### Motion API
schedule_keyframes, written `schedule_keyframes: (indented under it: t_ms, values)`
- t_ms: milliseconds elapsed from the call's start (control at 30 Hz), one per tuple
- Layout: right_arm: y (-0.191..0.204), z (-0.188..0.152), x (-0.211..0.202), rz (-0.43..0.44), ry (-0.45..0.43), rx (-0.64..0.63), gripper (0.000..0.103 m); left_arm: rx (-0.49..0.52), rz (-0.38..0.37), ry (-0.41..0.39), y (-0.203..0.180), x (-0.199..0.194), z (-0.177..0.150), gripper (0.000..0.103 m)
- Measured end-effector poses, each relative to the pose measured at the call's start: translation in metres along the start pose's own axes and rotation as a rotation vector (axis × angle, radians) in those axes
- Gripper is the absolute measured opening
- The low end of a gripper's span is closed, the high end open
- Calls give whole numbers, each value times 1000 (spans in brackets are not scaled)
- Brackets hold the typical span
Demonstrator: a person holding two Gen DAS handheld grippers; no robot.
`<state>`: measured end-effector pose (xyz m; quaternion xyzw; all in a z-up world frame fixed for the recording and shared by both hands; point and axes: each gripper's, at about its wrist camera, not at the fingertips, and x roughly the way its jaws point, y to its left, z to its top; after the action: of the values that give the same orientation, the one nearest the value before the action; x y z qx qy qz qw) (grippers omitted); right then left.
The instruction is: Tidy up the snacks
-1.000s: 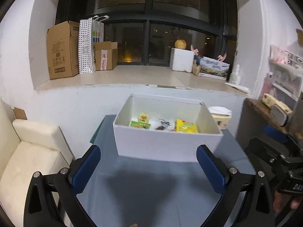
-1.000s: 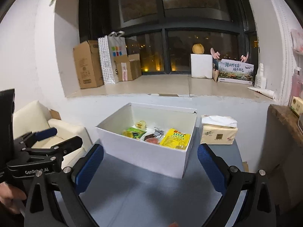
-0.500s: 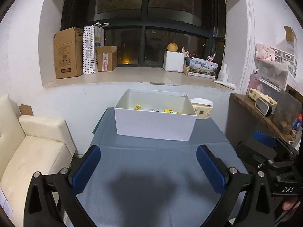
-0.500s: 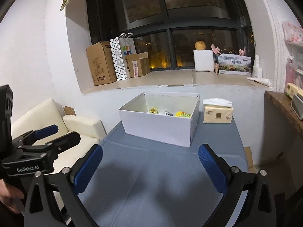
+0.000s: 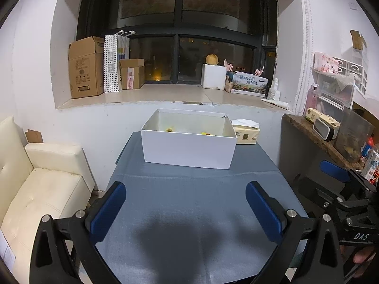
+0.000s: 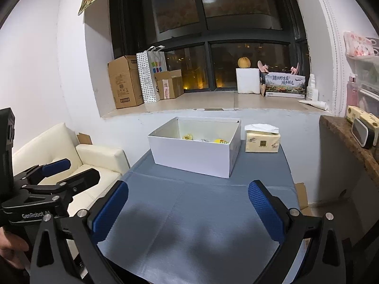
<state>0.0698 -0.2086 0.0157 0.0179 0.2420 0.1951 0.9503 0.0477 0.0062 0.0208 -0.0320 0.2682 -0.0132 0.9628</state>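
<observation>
A white open box [image 5: 188, 150] stands at the far end of the blue-grey table [image 5: 189, 201]; it also shows in the right wrist view [image 6: 193, 153]. Yellow snack packets [image 6: 188, 137] peek over its rim inside. My left gripper [image 5: 186, 207] is open and empty, held back over the near part of the table. My right gripper [image 6: 188, 209] is open and empty too, at the near edge. Each gripper shows at the side of the other's view.
A tissue pack [image 6: 262, 139] lies right of the box. A cream sofa [image 5: 35, 189] stands left of the table. A wooden shelf [image 5: 319, 139] with clutter is on the right. Cardboard boxes [image 5: 85, 67] sit on the window sill behind.
Both grippers have pulled back and up from the box, which now looks smaller and farther away. Both stay open and empty.
</observation>
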Motion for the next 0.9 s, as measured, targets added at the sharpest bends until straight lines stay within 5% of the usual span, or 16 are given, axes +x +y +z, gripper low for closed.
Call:
schedule_keyframes:
  t_ms: [900]
  values:
    - [-2,-3,4,-4,22,-3,103,5,1,20,0,3,1,103]
